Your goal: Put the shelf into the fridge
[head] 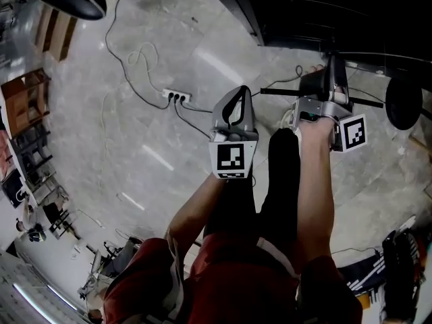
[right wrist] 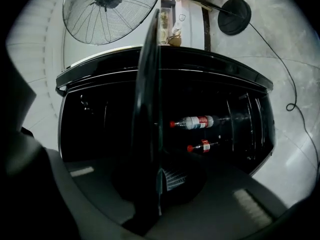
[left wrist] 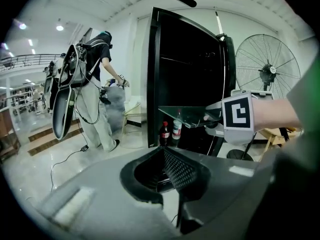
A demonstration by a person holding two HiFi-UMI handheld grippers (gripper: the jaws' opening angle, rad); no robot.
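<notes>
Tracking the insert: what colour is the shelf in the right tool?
The shelf is clear glass, faintly greenish; left gripper view shows it best.

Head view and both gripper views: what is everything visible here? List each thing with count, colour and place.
fridge: one, black, ahead of both grippers
glass shelf: one, clear, in front of fridge
bottles: two, red caps, in fridge
fan: one, black, beside fridge
power strip: one, white, on grey floor
other person: one, dark top, left of fridge
left gripper: grey, shut, empty
right gripper: grey, shut on glass shelf
</notes>
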